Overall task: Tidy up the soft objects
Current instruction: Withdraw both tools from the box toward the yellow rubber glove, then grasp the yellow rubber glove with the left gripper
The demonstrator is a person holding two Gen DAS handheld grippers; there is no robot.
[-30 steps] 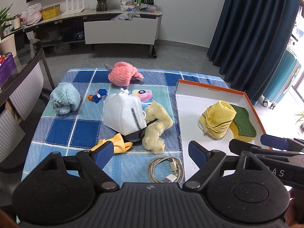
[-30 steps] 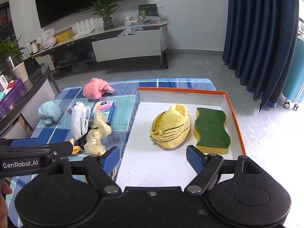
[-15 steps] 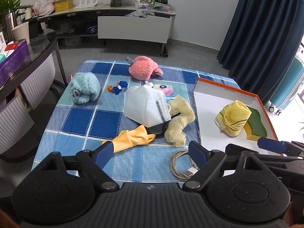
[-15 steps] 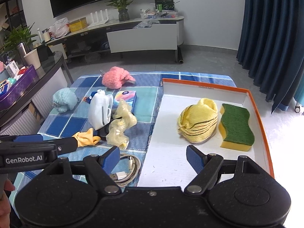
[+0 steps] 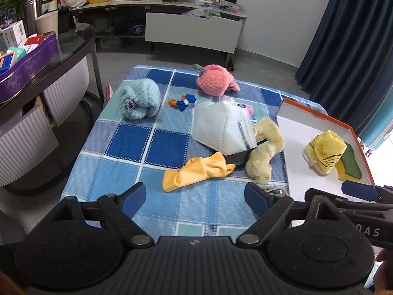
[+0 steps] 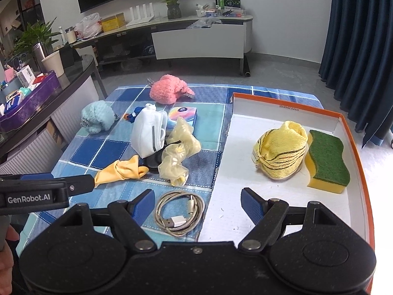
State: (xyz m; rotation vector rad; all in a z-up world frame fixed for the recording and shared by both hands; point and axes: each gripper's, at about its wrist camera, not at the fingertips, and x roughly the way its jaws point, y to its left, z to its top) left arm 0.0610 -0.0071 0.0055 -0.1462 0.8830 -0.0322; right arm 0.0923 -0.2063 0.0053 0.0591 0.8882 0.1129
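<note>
Here your left tool [image 5: 195, 196] hangs with its blue-padded fingers spread wide and nothing between them, above the near edge of the blue checked cloth on the table [image 5: 127, 145]. Your right tool [image 6: 197, 202] is likewise spread and holds nothing; it sits over the seam between the cloth and the white tray with the orange rim [image 6: 353, 142], and the coiled white USB cable [image 6: 180, 212] lies just beyond its left finger.

Inside the tray, the yellow knitted cloth with dark stripes [image 6: 281, 151] rests touching the green-topped yellow sponge [image 6: 328, 157] on its right.

On the cloth, the soft things lie in a loose heap left of the tray: the white folded face mask [image 5: 222, 129] leans on a dark object beneath it, the pale yellow crumpled glove [image 5: 264, 153] lies against its right side, and the bright yellow rubber glove [image 5: 196, 172] stretches out in front of both. Farther back sit the fluffy pink plush [image 5: 213, 83] and, well apart to its left, the fluffy light-blue plush [image 5: 140, 102], with a small blue and orange toy [image 5: 183, 102] between them. A colourful tissue pack [image 6: 183, 116] lies just behind the mask.
</note>
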